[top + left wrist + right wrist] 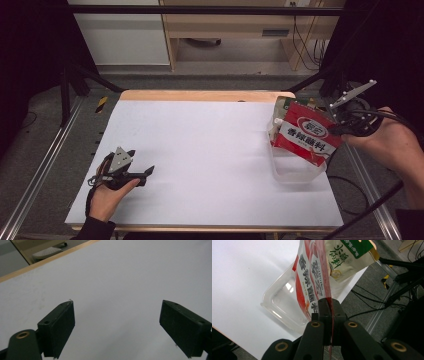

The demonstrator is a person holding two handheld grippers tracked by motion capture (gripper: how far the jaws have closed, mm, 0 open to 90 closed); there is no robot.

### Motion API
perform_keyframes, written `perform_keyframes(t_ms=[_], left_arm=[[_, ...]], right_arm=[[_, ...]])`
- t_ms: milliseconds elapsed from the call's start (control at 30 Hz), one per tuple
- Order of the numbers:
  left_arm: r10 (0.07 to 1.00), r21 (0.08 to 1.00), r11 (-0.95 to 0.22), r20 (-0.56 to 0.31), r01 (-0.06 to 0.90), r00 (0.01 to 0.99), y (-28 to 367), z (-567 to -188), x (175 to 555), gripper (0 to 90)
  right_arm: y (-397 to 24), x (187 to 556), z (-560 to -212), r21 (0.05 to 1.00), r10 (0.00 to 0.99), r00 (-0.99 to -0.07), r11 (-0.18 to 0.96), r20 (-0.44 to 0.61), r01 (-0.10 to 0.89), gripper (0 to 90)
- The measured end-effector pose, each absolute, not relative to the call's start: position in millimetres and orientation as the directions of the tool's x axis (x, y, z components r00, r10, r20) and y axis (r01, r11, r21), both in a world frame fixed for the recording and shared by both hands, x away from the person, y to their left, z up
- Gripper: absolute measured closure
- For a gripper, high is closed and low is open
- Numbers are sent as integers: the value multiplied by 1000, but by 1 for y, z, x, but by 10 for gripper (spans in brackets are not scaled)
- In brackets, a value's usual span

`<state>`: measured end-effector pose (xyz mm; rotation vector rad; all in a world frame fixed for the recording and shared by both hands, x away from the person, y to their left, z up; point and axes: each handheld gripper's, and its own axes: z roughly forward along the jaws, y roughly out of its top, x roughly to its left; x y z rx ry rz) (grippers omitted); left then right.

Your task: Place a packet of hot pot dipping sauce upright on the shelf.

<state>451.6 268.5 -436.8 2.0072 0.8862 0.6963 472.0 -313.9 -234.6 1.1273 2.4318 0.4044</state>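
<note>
The right gripper [336, 129] has its jaws clamped on the edge of a red sauce pouch [306, 134], held tilted above the clear plastic container [295, 172] at the table's [200, 145] right side. A green-labelled pouch [347, 257] stands in the container behind it. The lift looks done; setting the red pouch down seems to remain. The right hand [387, 137] reaches in from the right. The left gripper [131, 172] rests low over bare table, jaws wide apart and empty.

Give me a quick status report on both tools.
Right tool shut on red packet, above clear tray. Left tool open, empty. Nothing in the way.
</note>
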Motion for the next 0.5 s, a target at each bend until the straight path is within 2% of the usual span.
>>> perform_keyframes(t_ms=[500], left_arm=[[782, 840, -425, 153, 337, 604, 268, -437, 452, 129]], right_arm=[[-309, 476, -247, 418, 767, -593, 635, -244, 650, 900]])
